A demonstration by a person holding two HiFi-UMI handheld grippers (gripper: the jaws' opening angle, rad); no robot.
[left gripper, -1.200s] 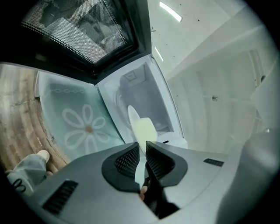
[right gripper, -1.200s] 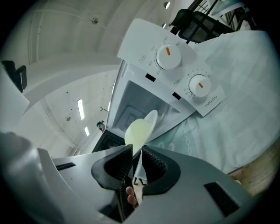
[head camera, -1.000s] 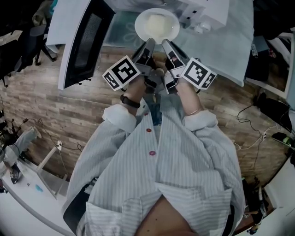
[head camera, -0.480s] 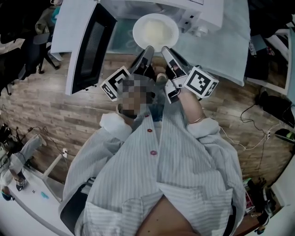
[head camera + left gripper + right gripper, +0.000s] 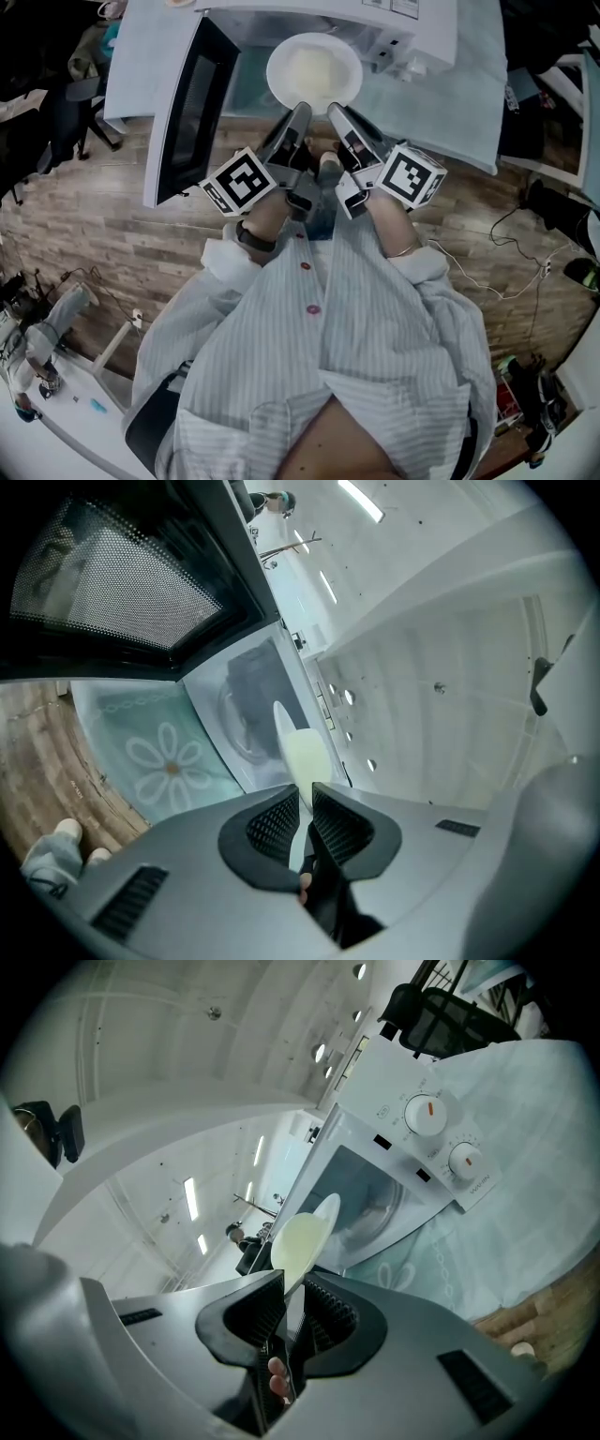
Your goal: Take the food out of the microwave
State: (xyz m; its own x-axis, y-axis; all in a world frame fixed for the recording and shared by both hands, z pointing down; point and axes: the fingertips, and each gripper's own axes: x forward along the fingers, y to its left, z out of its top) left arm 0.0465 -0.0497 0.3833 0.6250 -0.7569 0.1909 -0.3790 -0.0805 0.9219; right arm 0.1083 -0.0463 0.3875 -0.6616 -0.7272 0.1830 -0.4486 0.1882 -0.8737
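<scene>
A white plate (image 5: 314,72) with a pale yellow food layer hangs level in front of the open microwave (image 5: 394,19), over the light teal cloth (image 5: 441,94). My left gripper (image 5: 302,109) is shut on the plate's near rim on the left. Close beside it, my right gripper (image 5: 336,111) is shut on the same rim. In the left gripper view the plate (image 5: 300,752) shows edge-on, with the left gripper (image 5: 306,810) pressing its pads on the rim. The right gripper view shows the plate (image 5: 302,1239) running into the right gripper (image 5: 294,1309). The turntable (image 5: 246,714) inside is bare.
The microwave door (image 5: 186,105) stands swung open to the left of the plate. Two control knobs (image 5: 427,1116) sit on the microwave's right panel. The cloth with a flower print (image 5: 161,761) covers the table front. Wooden floor (image 5: 112,225) and cables (image 5: 506,281) lie below.
Both grippers have lifted the plate a little, so it looks slightly larger in the head view. Both grips on the rim are unchanged.
</scene>
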